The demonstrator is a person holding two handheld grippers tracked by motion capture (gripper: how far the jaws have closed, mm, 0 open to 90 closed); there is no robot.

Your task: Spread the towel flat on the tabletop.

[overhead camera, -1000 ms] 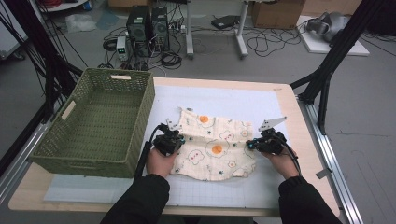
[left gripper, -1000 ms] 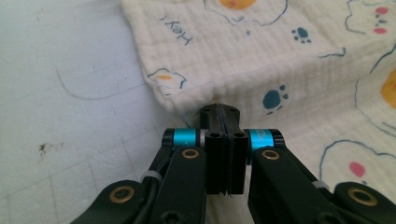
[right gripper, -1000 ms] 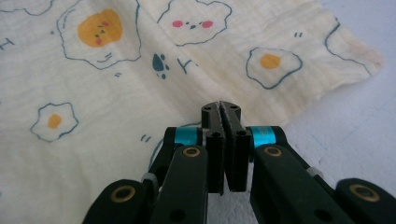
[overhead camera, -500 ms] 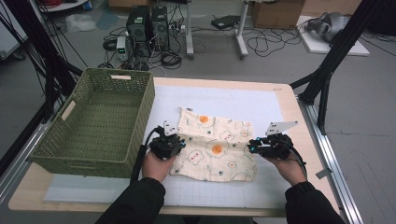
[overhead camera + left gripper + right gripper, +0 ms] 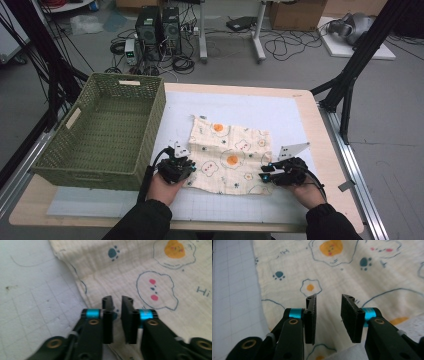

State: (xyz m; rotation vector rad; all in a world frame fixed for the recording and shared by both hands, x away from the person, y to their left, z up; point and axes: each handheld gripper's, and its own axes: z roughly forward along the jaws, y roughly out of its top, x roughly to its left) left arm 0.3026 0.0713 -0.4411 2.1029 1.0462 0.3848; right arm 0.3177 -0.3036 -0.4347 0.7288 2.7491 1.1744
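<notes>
While the green basket [image 5: 102, 132] waits empty at the left, the printed cloth [image 5: 227, 152] lies flat on the white mat [image 5: 280, 112], soft, light, best pinched at its near corners. Left gripper [image 5: 116, 301] has just narrowed, seemingly nipping nothing; right gripper [image 5: 328, 302] spreading, clear above fabric.
</notes>
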